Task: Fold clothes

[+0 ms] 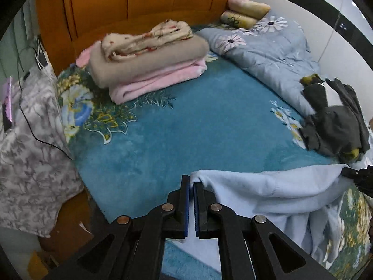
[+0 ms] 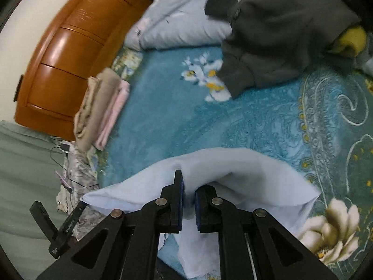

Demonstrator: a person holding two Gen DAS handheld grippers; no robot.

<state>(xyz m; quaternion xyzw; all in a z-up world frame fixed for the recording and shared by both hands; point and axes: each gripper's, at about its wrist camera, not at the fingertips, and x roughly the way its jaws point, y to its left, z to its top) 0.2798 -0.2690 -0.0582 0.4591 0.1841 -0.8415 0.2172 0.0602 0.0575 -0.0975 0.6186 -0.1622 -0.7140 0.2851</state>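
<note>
In the left wrist view, I am pinching a corner of the pale blue soft fabric garment (image 1: 268, 193) between the nearly closed jaws of my left gripper (image 1: 191, 184), the cloth spanning across the teal floral plush bed cover (image 1: 186, 128) toward my right gripper (image 1: 349, 173) at the frame's right edge, with a stack of folded beige and pink blankets (image 1: 149, 67) lying well apart near the orange wooden headboard (image 1: 139, 2). In the right wrist view, I am clamping my right gripper (image 2: 188, 186) on a bunched fold of the same garment (image 2: 233, 175), its jaws pressed on the cloth, while the left gripper (image 2: 79, 206) is gripping the far corner at lower left and a dark grey crumpled sweatshirt (image 2: 279, 35) is lying farther up the bed cover (image 2: 174, 116).
</note>
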